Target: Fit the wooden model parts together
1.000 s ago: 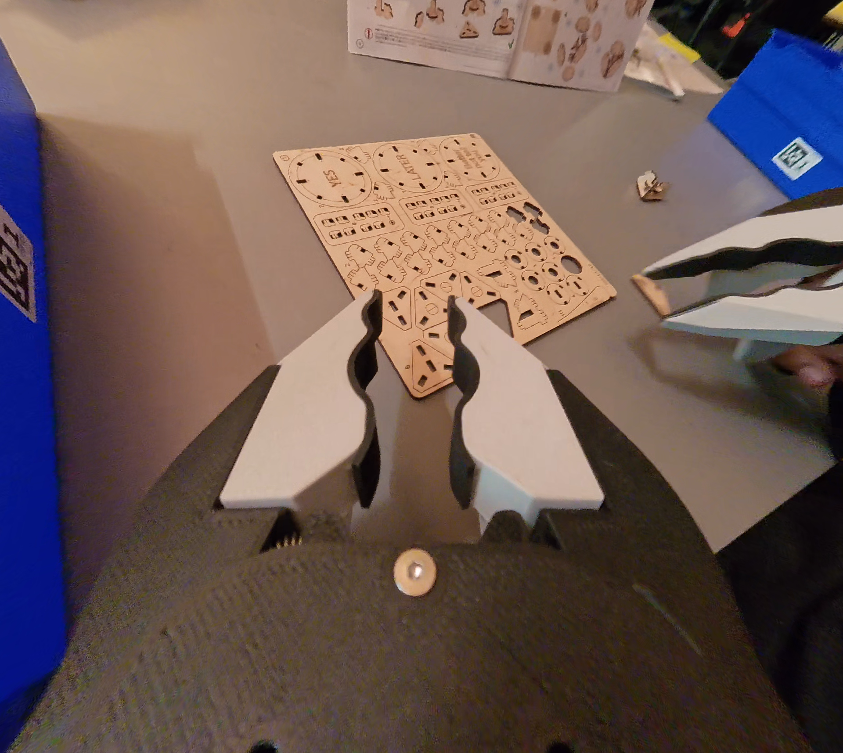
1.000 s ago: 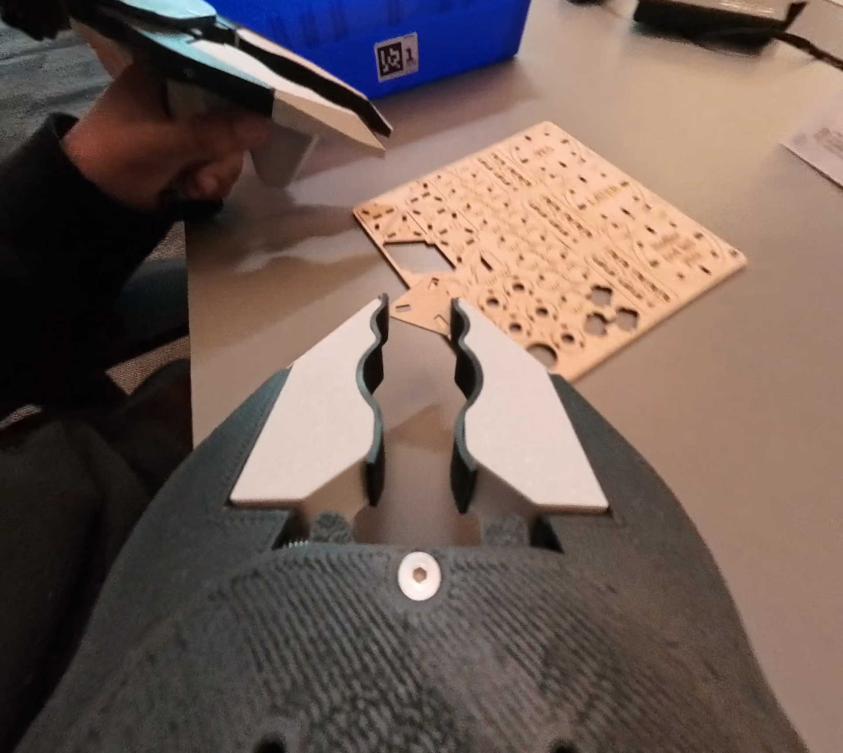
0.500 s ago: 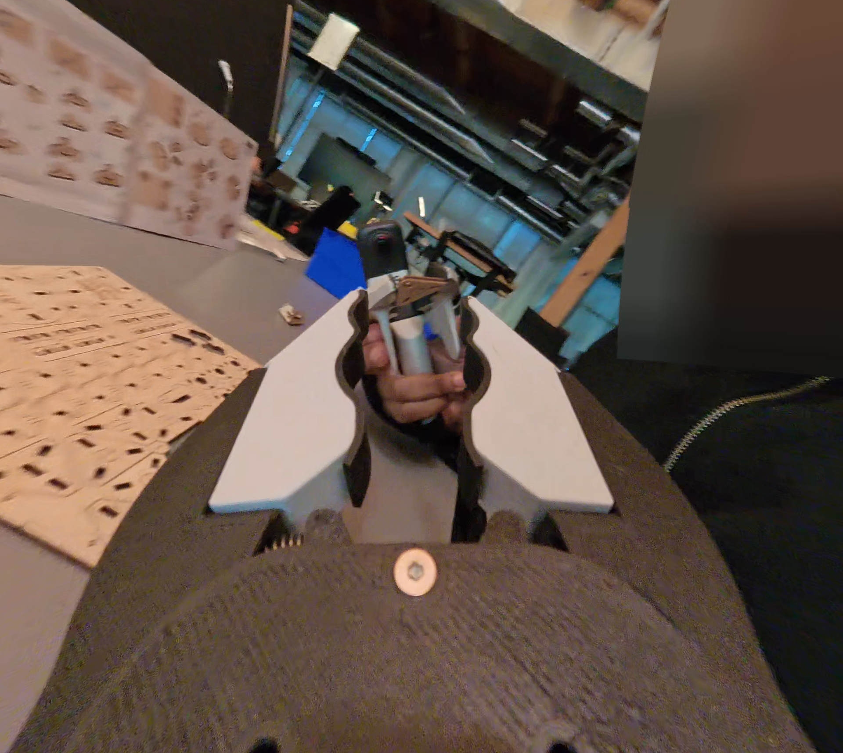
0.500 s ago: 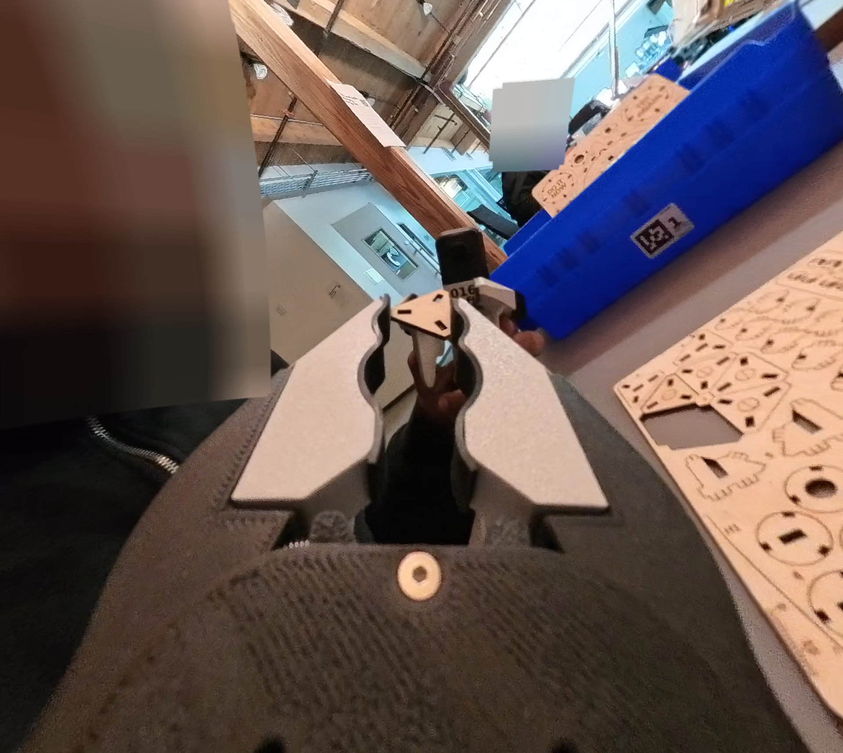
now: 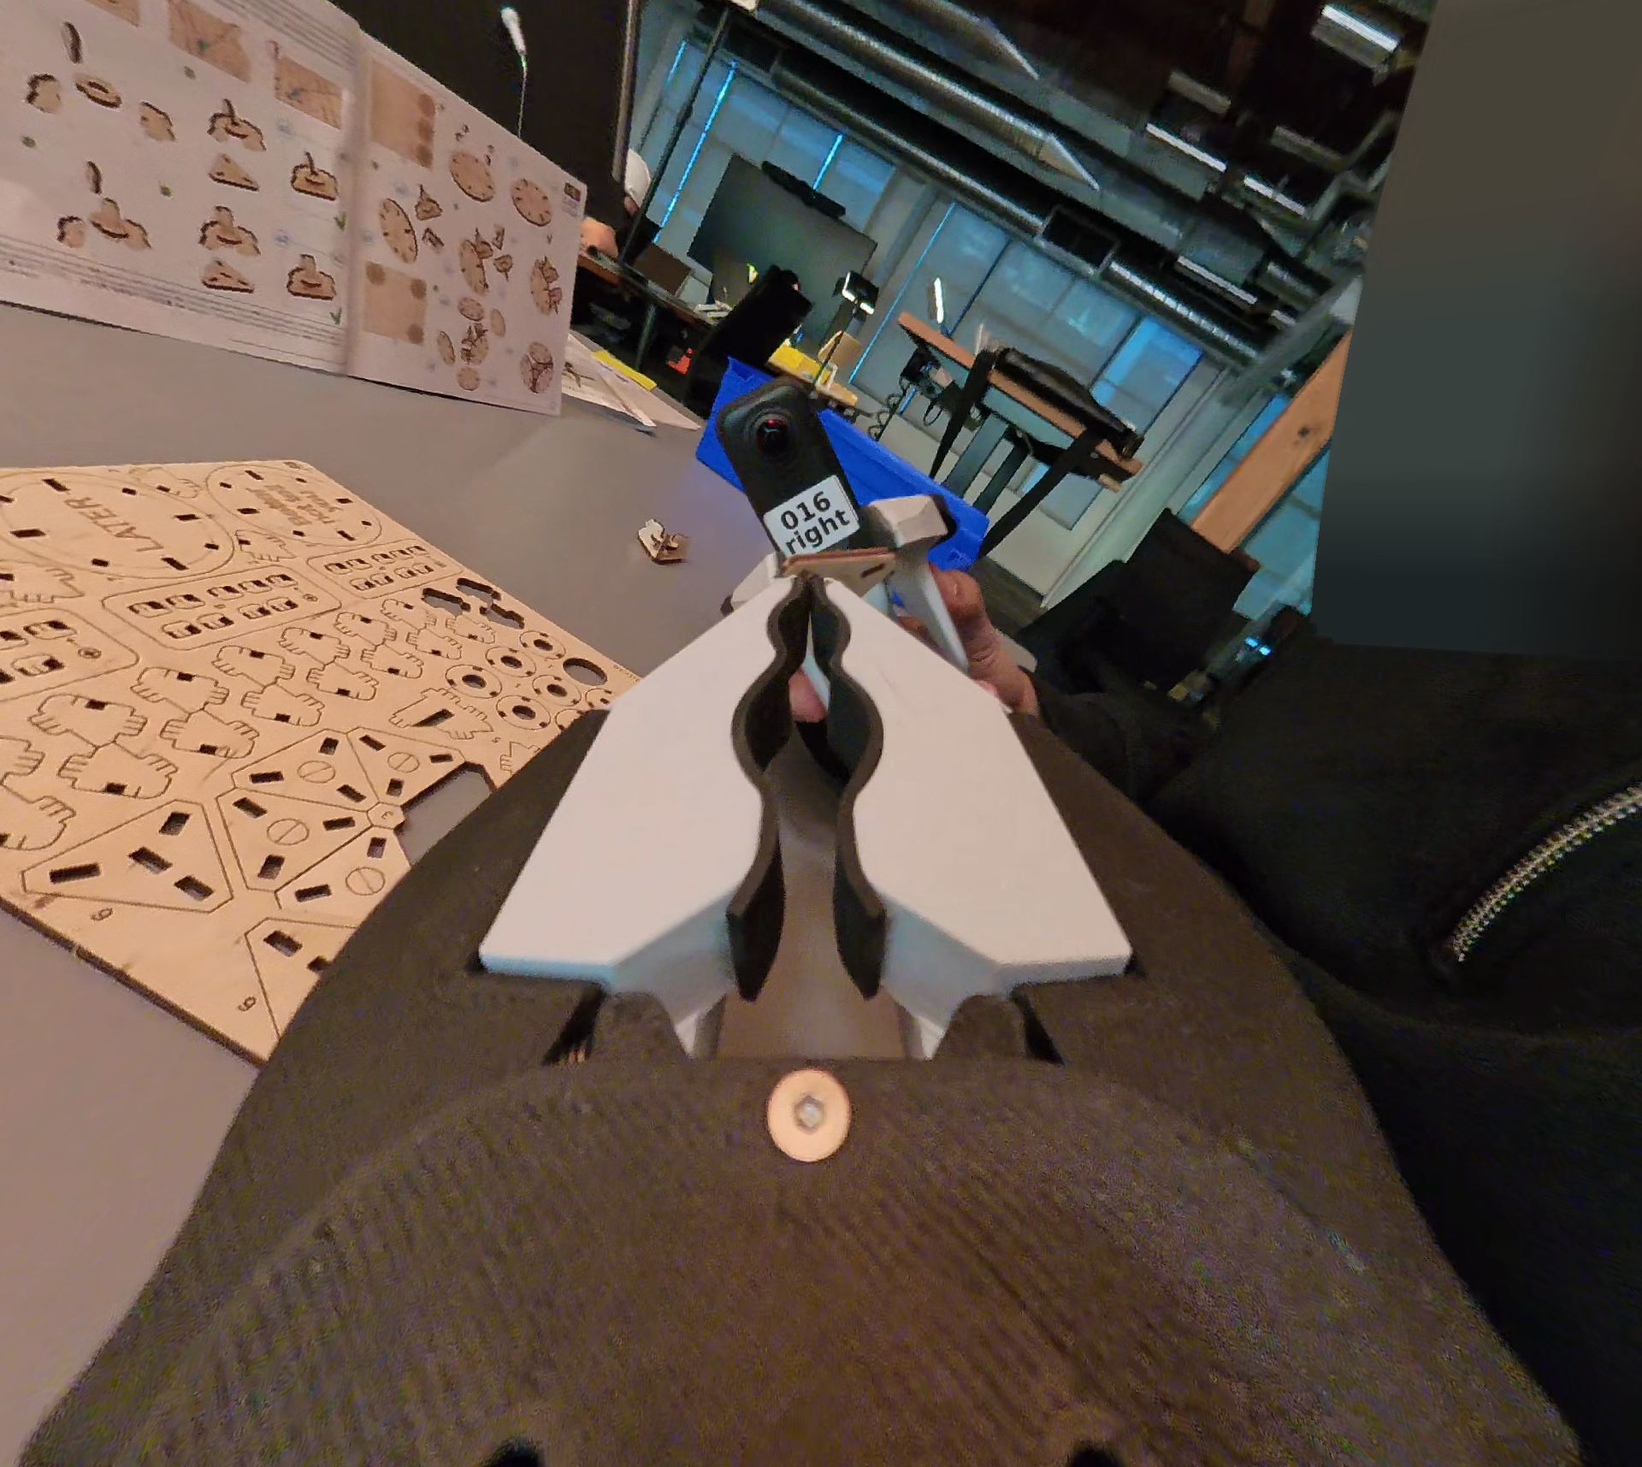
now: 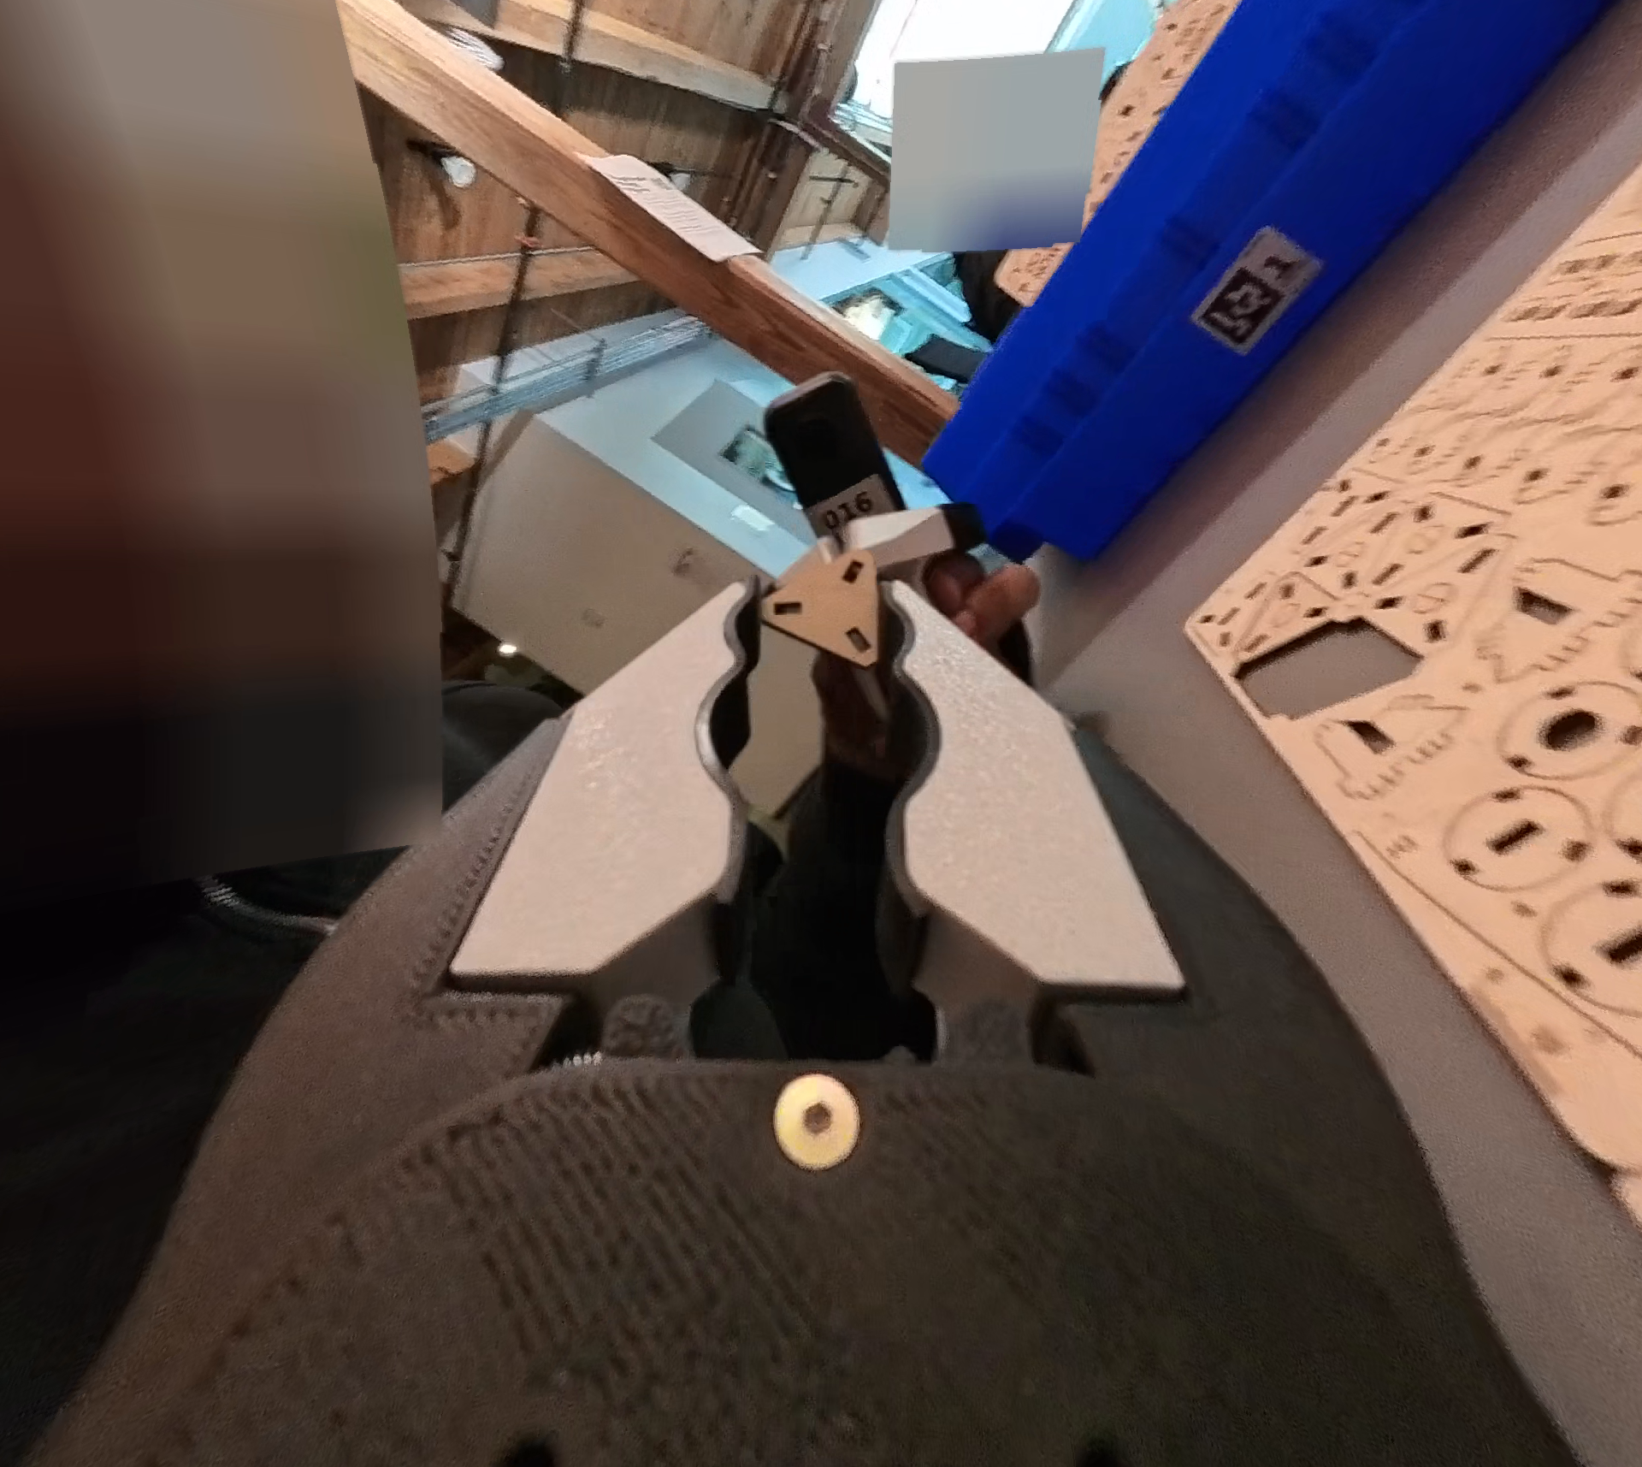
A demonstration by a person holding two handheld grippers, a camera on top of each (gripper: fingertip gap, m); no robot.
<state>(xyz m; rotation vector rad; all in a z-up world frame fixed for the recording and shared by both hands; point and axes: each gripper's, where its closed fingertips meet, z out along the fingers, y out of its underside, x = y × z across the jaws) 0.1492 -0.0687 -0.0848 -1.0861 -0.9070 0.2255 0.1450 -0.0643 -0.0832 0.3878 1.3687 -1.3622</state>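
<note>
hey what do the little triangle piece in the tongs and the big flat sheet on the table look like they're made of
Triangle piece: thin pale plywood by the look, matte, with dark-edged slots as if laser-cut. Flat sheet: seemingly the same light wood, unvarnished, with dark cut outlines and one gap where a part is missing.

Writing shows on camera label, wooden sheet, booklet.
</note>
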